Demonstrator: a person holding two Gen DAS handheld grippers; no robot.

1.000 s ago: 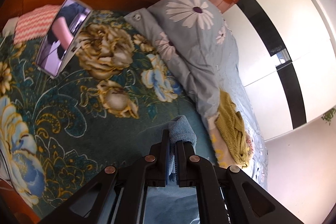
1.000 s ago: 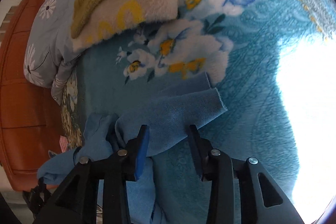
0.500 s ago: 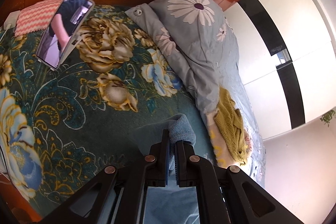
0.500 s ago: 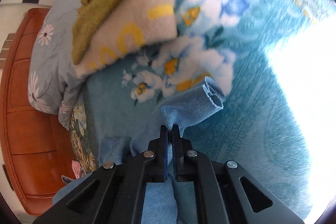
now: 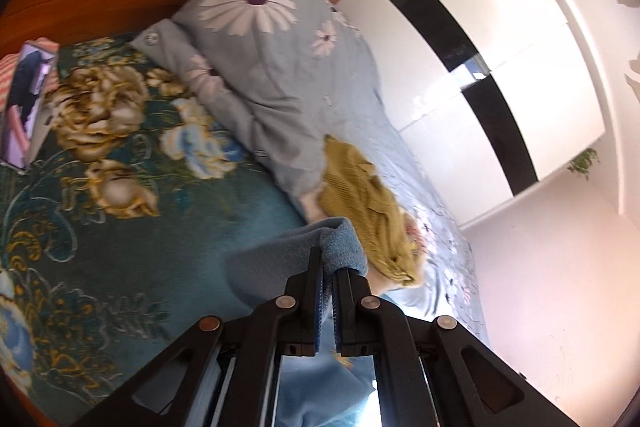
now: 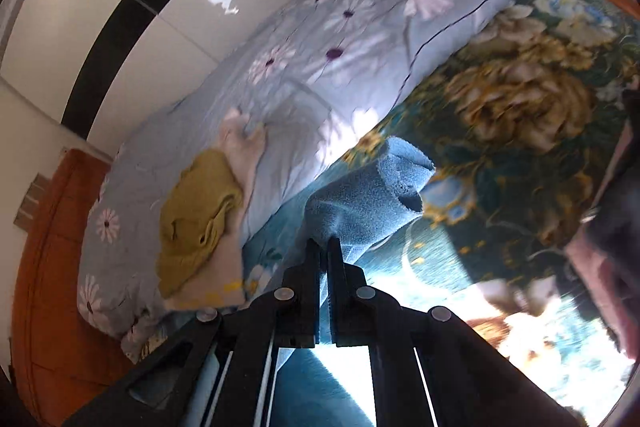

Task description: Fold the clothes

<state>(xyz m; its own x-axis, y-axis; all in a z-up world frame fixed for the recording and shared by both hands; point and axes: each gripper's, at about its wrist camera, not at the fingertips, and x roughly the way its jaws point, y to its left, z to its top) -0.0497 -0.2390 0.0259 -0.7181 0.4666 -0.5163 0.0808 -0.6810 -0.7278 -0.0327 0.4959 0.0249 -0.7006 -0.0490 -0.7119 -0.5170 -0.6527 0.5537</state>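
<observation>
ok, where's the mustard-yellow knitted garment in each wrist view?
Left wrist: mustard-yellow knitted garment right of centre, just above the pinched blue fleece cloth.
Right wrist: lower left, on the daisy-print grey quilt.
Shared landmark: that quilt.

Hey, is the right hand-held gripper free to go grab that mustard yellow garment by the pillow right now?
Probably not yet. The right hand-held gripper is shut on the blue garment, so its jaws are occupied. The yellow garment lies uncovered on the grey quilt, otherwise unobstructed.
</observation>
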